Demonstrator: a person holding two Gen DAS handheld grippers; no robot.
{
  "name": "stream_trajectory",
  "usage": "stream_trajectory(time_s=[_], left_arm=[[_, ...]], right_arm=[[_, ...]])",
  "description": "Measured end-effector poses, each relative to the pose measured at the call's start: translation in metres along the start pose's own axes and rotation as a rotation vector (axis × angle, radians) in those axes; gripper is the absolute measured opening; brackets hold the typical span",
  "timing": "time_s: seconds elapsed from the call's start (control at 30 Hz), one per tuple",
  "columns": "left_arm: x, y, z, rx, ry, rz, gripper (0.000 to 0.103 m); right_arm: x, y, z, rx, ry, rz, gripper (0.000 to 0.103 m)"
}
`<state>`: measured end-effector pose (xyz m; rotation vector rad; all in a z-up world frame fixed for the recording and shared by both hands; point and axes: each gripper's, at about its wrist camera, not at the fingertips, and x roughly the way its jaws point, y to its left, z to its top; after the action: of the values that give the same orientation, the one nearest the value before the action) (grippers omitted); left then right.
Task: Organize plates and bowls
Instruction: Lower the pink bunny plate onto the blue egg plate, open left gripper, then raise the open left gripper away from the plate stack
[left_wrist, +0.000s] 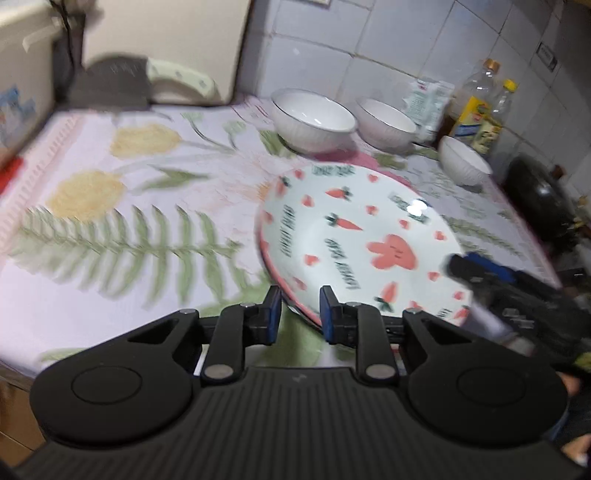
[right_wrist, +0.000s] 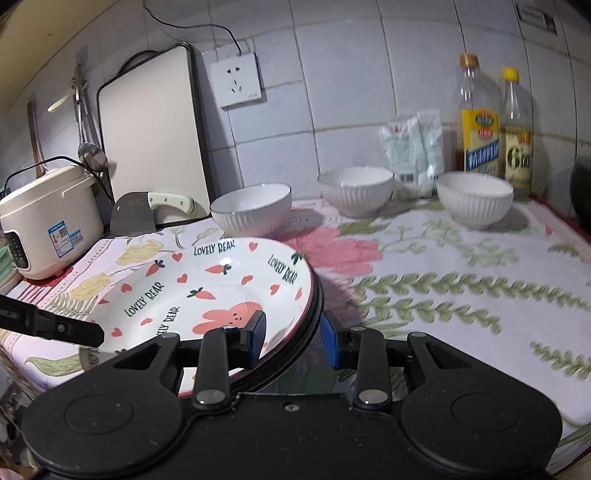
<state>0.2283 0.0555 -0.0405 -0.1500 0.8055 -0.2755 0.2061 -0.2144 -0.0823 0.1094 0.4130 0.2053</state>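
Observation:
A white plate (left_wrist: 351, 229) printed with carrots, hearts and a pink bunny lies on a dark-rimmed plate beneath it, over the floral cloth. My left gripper (left_wrist: 300, 308) is shut on the stack's near rim, one pad on each side. In the right wrist view the same plate (right_wrist: 221, 280) has its right rim between the pads of my right gripper (right_wrist: 293, 338), which is shut on it. The left gripper's finger (right_wrist: 85, 332) shows at the plate's left edge. Three white ribbed bowls (right_wrist: 251, 206) (right_wrist: 356, 188) (right_wrist: 474, 201) stand along the back.
A rice cooker (right_wrist: 48, 221), a cleaver (right_wrist: 147, 212) and a leaning cutting board (right_wrist: 151, 125) fill the back left. Two bottles (right_wrist: 476, 122) and a white bag (right_wrist: 413, 147) stand at the tiled wall. A dark wok (left_wrist: 539, 195) sits past the cloth's right edge.

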Motion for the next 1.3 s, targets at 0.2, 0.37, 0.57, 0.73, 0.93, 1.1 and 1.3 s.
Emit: stream_trajectory(time_s=[0.2, 0.37, 0.57, 0.73, 0.93, 1.1, 1.3], left_arm=[[-0.021, -0.001, 0.002, 0.038, -0.062, 0.044, 0.022], [-0.044, -0.009, 0.004, 0.091, -0.107, 0.048, 0.025], [-0.069, -0.017, 0.007, 0.137, -0.162, 0.050, 0.028], [-0.086, -0.023, 0.017, 0.153, -0.185, 0.029, 0.035], [-0.102, -0.032, 0.034, 0.198, -0.209, 0.010, 0.044], [-0.110, -0.033, 0.053, 0.215, -0.237, -0.021, 0.055], [-0.097, -0.035, 0.069, 0.227, -0.254, -0.013, 0.076]], right_arm=[[-0.024, 0.012, 0.007, -0.042, -0.015, 0.038, 0.043], [-0.044, 0.029, 0.017, -0.108, -0.020, 0.053, 0.049], [-0.068, 0.050, 0.037, -0.180, -0.044, 0.079, 0.072], [-0.077, 0.060, 0.059, -0.209, -0.042, 0.101, 0.084], [-0.077, 0.068, 0.084, -0.265, -0.049, 0.139, 0.092], [-0.064, 0.069, 0.097, -0.319, -0.064, 0.173, 0.095], [-0.040, 0.053, 0.109, -0.300, -0.098, 0.240, 0.096]])
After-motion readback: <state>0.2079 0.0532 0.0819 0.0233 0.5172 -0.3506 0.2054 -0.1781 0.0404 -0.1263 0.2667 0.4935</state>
